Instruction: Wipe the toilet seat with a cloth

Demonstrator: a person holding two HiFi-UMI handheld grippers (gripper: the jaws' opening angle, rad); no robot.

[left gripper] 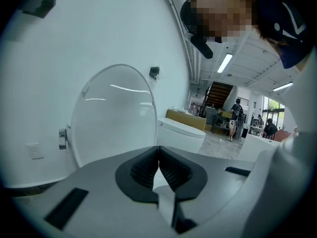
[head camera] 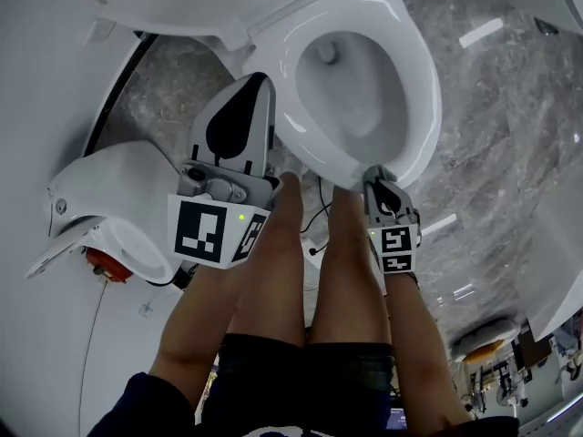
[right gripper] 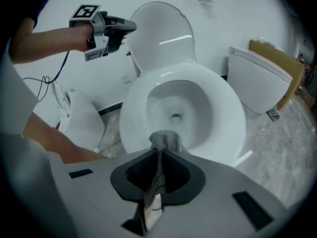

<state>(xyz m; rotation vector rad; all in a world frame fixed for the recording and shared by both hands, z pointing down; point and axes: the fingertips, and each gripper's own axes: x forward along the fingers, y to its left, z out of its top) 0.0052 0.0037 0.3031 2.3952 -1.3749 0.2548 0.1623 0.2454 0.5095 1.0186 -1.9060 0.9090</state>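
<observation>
The white toilet seat [head camera: 414, 80] rings the open bowl, and its lid [right gripper: 161, 33] stands upright against the wall. My right gripper [right gripper: 158, 155] is shut on a grey mesh cloth [right gripper: 164, 140], which bunches out past the jaw tips just above the seat's front rim [right gripper: 148, 150]. From the head view the right gripper [head camera: 373, 173] hovers at the near edge of the seat. My left gripper [head camera: 262, 80] is held in the air left of the bowl, shut with nothing between its jaws. In its own view the left gripper [left gripper: 158, 156] points at the raised lid [left gripper: 114, 118].
The person's bare legs [head camera: 282, 271] stand right before the bowl. A second white toilet [right gripper: 257, 83] sits to the right, a low white fixture [head camera: 118, 198] with a red part [head camera: 107, 264] to the left. The floor is grey marble [head camera: 510, 135]. People stand far behind [left gripper: 237, 114].
</observation>
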